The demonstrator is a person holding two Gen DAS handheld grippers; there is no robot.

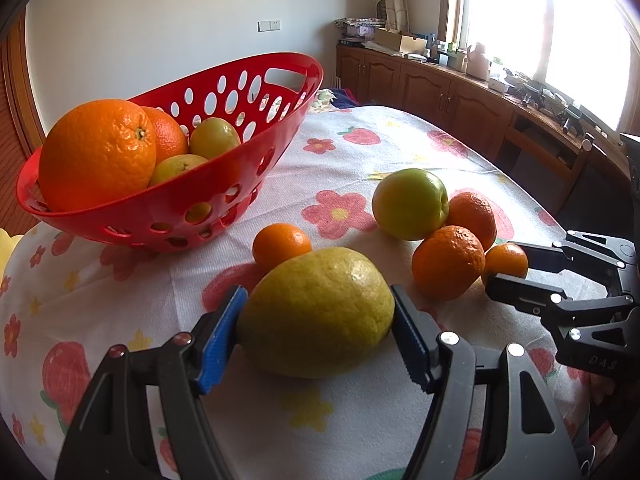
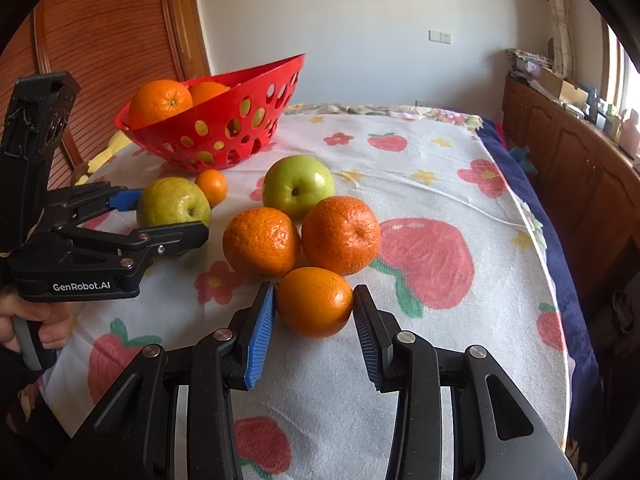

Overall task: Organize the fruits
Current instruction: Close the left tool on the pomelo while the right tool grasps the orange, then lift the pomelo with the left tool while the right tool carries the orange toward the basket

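Note:
My left gripper (image 1: 316, 316) is shut on a yellow-green pear (image 1: 316, 312) that rests on the tablecloth; it also shows in the right wrist view (image 2: 172, 202) between the left gripper's fingers (image 2: 188, 236). My right gripper (image 2: 314, 304) is closed around a small orange (image 2: 314, 302) on the cloth, pads touching both sides; the same orange shows in the left wrist view (image 1: 506, 261). A red perforated basket (image 1: 224, 184) at the back left holds two oranges (image 1: 98, 154) and two green fruits. A green apple (image 2: 298, 186), two mandarins (image 2: 340, 234) and a tiny orange (image 2: 212, 186) lie loose on the cloth.
The table has a white cloth with strawberry and flower prints (image 2: 424, 256); its right edge drops off to a dark blue border (image 2: 560, 240). Wooden cabinets with clutter (image 1: 460, 92) run along the window wall. A wooden door (image 2: 112, 40) stands behind the basket.

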